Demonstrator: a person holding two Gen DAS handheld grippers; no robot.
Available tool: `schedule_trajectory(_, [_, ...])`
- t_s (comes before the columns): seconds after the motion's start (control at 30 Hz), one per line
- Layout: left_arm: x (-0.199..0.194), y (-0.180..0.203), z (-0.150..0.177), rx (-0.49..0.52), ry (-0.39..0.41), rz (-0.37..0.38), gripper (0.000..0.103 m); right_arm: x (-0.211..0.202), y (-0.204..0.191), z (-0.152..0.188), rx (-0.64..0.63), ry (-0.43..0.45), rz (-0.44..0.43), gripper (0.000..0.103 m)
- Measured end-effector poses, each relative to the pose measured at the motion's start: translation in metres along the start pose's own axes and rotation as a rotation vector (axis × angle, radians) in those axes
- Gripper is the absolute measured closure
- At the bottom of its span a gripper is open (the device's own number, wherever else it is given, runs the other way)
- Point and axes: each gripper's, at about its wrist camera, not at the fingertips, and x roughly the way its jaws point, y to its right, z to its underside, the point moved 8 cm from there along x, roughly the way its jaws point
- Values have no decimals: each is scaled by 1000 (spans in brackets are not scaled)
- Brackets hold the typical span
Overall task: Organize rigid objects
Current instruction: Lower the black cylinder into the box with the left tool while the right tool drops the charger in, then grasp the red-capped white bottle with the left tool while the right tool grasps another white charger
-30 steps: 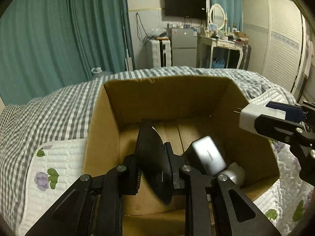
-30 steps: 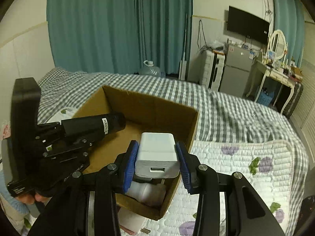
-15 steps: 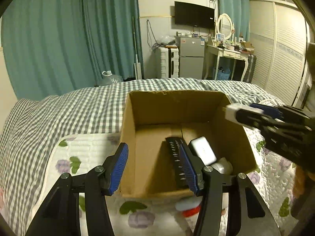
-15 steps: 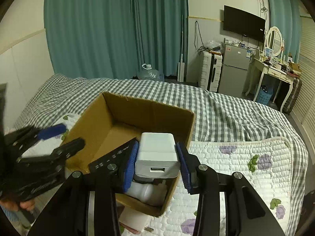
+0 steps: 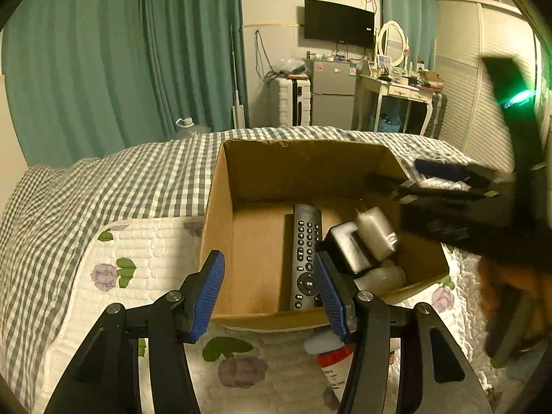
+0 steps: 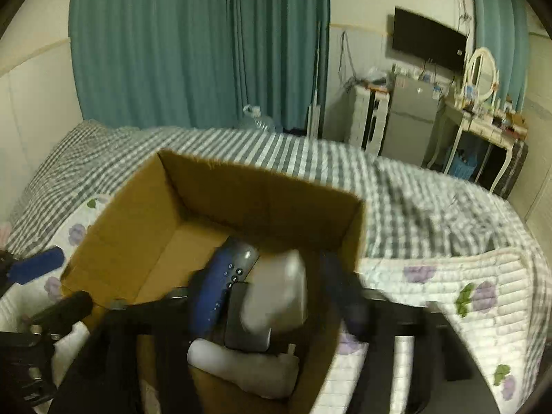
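An open cardboard box stands on the bed. Inside lie a black remote, a dark power adapter and a white charger on top of it. My left gripper is open and empty above the box's near edge. My right gripper is open above the box's right side, blurred by motion; the white charger lies loose below it on the adapter. The right gripper also shows in the left wrist view.
A white bottle with a red label lies on the floral quilt just in front of the box. Another white object rests in the box's near corner. Checked bedding surrounds the box.
My left gripper let go of the remote, which now lies flat in the box, and pulled back. My right gripper opened and dropped the white charger into the box.
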Motion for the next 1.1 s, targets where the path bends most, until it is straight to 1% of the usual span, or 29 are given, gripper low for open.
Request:
schedule_trajectory(0.07, [-3, 1, 1, 0, 4, -2, 47, -17, 2, -5, 5, 35, 0, 31])
schedule_trajectory(0.17, [-10, 6, 7, -4, 4, 4, 47, -45, 6, -4, 8, 62, 19, 30])
schedule_trajectory(0.2, [-12, 7, 11, -4, 2, 2, 47, -56, 8, 2, 19, 66, 22, 28])
schedule_trajectory(0.27, [-14, 10, 20, -4, -5, 2, 46, -69, 11, 15, 41, 60, 20, 28])
schedule_trajectory(0.4, [-13, 19, 49, -21, -48, 15, 47, -83, 20, 52, 67, 17, 46, 28])
schedule_trajectory(0.47, [-9, 24, 63, -32, -77, 23, 47, -86, 24, 70, 85, -7, 59, 28])
schedule_trajectory(0.53, [-1, 31, 80, -50, -114, 46, 47, -87, 26, 90, 119, -44, 52, 28])
schedule_trajectory(0.63, [8, 42, 95, -60, -145, 70, 47, -83, 24, 112, 123, -96, 57, 28])
schedule_trajectory(0.7, [16, 49, 104, -46, -160, 66, 47, -80, 21, 123, 116, -124, 52, 28])
schedule_trajectory(0.87, [35, 57, 122, -50, -225, 107, 48, -75, 19, 127, 107, -132, 55, 28])
schedule_trajectory(0.97, [42, 64, 128, -48, -250, 151, 49, -69, 20, 131, 109, -152, 61, 28])
schedule_trajectory(1.03, [47, 68, 133, -47, -270, 164, 56, -67, 19, 132, 110, -160, 62, 28])
schedule_trajectory(1.1, [47, 69, 132, -47, -262, 175, 59, -64, 19, 132, 109, -165, 60, 28])
